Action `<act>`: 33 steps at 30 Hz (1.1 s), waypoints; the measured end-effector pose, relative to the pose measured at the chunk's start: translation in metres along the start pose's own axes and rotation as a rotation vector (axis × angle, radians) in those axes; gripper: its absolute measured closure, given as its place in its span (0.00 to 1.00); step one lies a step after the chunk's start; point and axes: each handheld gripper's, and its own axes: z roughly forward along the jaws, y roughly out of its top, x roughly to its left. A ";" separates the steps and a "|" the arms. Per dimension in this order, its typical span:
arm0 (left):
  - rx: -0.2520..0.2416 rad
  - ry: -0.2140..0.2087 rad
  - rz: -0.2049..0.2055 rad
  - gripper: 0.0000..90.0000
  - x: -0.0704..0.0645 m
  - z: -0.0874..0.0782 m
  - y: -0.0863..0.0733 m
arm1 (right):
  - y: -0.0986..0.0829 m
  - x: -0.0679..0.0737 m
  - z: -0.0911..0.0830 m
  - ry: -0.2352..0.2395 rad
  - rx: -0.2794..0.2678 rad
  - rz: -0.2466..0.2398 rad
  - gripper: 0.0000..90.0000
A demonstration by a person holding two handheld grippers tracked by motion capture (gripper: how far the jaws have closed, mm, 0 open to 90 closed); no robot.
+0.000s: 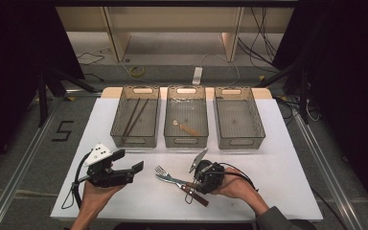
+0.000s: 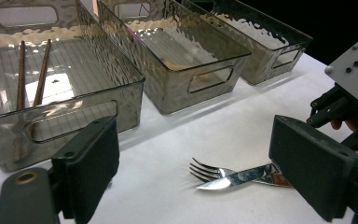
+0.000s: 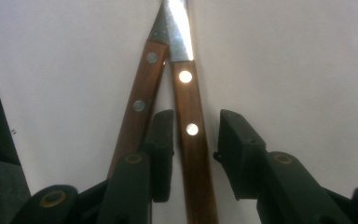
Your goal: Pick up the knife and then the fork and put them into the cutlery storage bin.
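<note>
A white bench [image 1: 278, 158] stood in a dark room, with cables on the grey floor beyond it and the number 5 marked on the floor to the left. Three clear bins sat in a row along the far side: the left bin [image 1: 135, 117] held two chopsticks [image 1: 133, 116], the middle bin [image 1: 186, 117] a small wooden spoon [image 1: 186, 127], and the right bin [image 1: 237, 117] looked bare. Near the front centre lay a fork [image 1: 165, 173] and a knife [image 1: 179, 182], crossed and touching. The left tool [image 1: 133, 162] hovered left of them, jaws wide. The right tool [image 1: 193, 184] was at the handles; its own view showed two riveted wooden handles side by side, its jaws set narrowly apart around the knife handle [image 3: 193, 140] but not yet clamped. The handle ends were hidden beneath the tool.
</note>
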 end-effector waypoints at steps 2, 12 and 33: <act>0.000 0.000 0.000 0.17 0.000 0.000 0.000 | -0.001 0.001 0.004 -0.006 -0.010 -0.012 0.76; 0.002 0.002 0.004 0.17 -0.001 0.000 0.000 | 0.001 0.000 0.006 -0.006 0.005 -0.034 0.82; 0.000 -0.001 0.005 0.17 -0.001 0.000 0.000 | -0.002 -0.007 -0.009 0.031 -0.038 -0.032 0.85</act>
